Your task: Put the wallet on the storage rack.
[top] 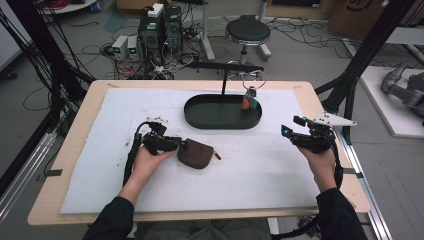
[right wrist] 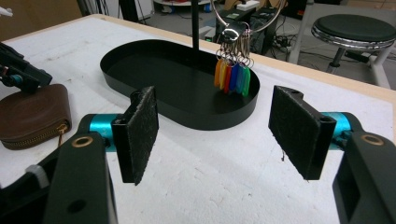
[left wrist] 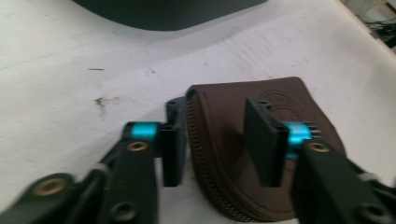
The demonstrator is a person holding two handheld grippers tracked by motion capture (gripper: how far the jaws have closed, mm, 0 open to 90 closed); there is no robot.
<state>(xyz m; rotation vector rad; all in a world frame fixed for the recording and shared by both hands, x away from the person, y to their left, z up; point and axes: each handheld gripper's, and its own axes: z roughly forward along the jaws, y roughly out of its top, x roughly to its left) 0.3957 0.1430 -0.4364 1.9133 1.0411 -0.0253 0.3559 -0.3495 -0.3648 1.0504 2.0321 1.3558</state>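
Note:
A brown zipped pouch (top: pixel 197 155) lies flat on the white mat, left of centre. My left gripper (top: pixel 184 145) reaches it from the left. In the left gripper view the jaws are half closed around the pouch (left wrist: pixel 224 107): one pad rests against its zipper edge and the other presses on its top, so the left gripper (left wrist: pixel 217 140) is shut on the pouch's end. My right gripper (top: pixel 292 126) hovers at the right of the mat. Open and holding nothing, the right gripper (right wrist: pixel 215 133) faces the tray, with the pouch (right wrist: pixel 32 114) off to its left.
A black oval tray (top: pixel 200 120) sits at the mat's far centre. A thin black stand (top: pixel 223 82) rises from it, and a key ring with coloured tags (right wrist: pixel 232 77) hangs over its right end. On the floor behind the table are a stool (top: pixel 247 31) and computers (top: pixel 160 30).

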